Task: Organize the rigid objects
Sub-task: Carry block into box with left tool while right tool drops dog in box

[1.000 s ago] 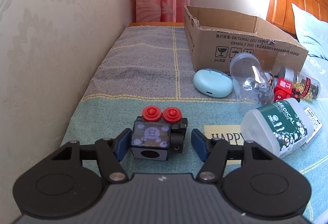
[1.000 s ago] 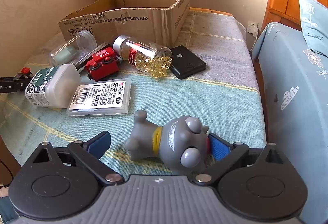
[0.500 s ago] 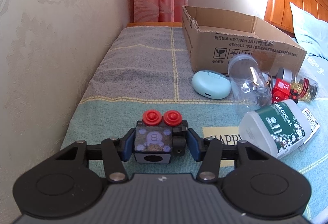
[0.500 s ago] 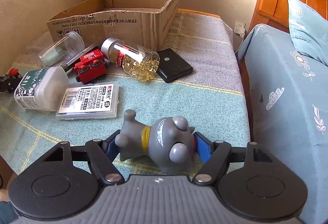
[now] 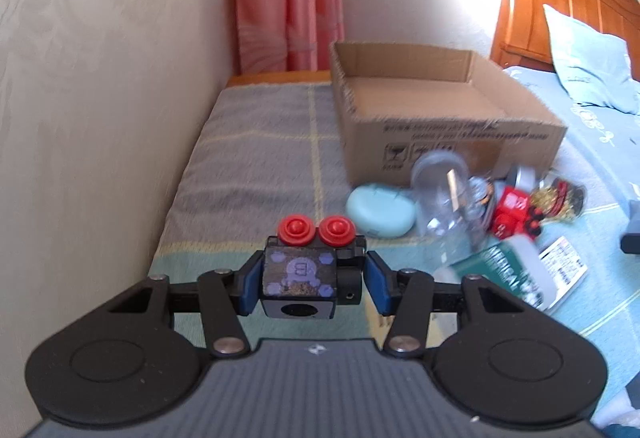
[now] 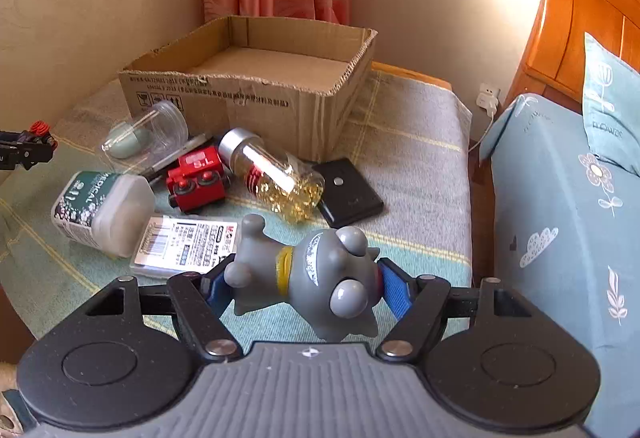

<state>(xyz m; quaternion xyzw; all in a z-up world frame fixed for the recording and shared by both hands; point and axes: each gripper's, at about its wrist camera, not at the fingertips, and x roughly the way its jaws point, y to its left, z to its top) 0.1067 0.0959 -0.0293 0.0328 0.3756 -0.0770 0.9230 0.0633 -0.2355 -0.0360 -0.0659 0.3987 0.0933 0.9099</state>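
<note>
Left gripper (image 5: 310, 280) clamps toy block (image 5: 299, 278); right gripper (image 6: 306, 284) clamps gray figurine (image 6: 316, 278) (long axis crosswise, head right).

the right gripper (image 6: 306, 284) has its blue pads closed on a grey cartoon figurine (image 6: 316, 278), which lies sideways between them above the striped blanket (image 6: 408, 165). behind it lie a flat labelled case (image 6: 186, 244), a white medical bottle (image 6: 102, 209), a red toy block (image 6: 196, 183), a jar of yellow capsules (image 6: 274, 173), a black device (image 6: 348, 191) and a clear jar (image 6: 146, 133). an open cardboard box (image 6: 248, 93) stands behind them.
</note>
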